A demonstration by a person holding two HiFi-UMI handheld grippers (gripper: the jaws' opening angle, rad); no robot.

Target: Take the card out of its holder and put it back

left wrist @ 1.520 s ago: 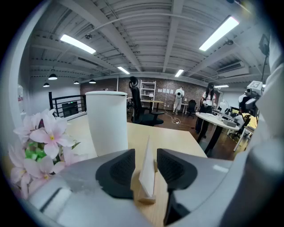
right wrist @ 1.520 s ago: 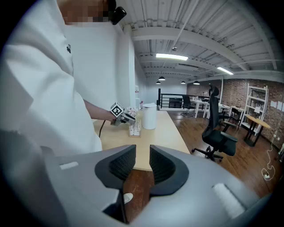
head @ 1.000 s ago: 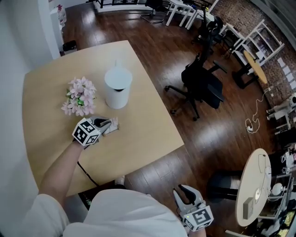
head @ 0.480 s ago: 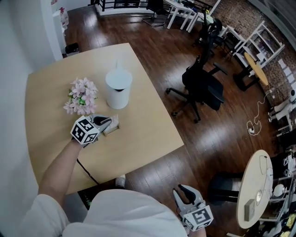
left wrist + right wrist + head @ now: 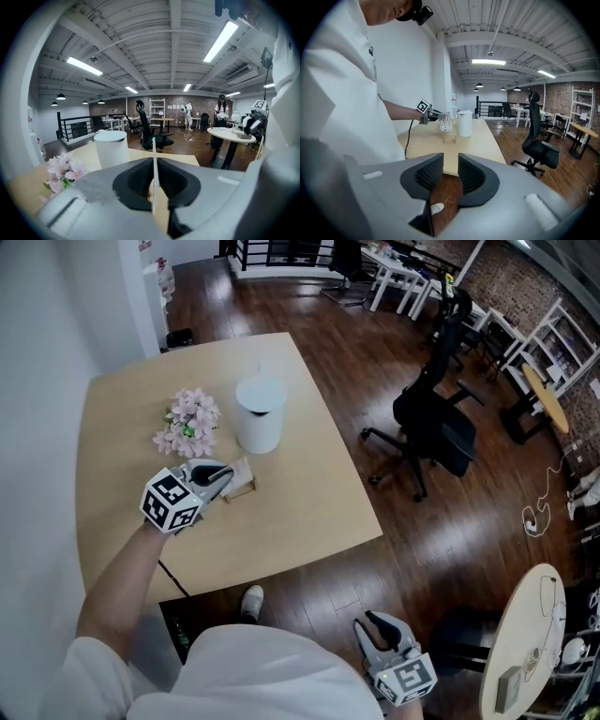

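Note:
My left gripper (image 5: 221,475) is shut on a thin white card (image 5: 153,164), which stands edge-on between its pads. In the right gripper view, the left gripper (image 5: 433,114) holds the card (image 5: 445,123) a little above the small wooden holder (image 5: 450,138) on the table. From the head view, the holder (image 5: 243,490) sits just beyond the gripper's tips. My right gripper (image 5: 379,633) hangs low beside the person's body, off the table. Its jaws stand open (image 5: 450,180) with nothing between them.
A white cylindrical container (image 5: 261,415) and a bunch of pink flowers (image 5: 187,423) stand on the wooden table (image 5: 300,512) behind the holder. A black office chair (image 5: 431,423) is on the dark floor to the right. A cable hangs off the table's near edge.
The left gripper stays at the holder with the card in its jaws. The head camera has shifted, so the table sits further right in the picture. The right gripper has not moved.

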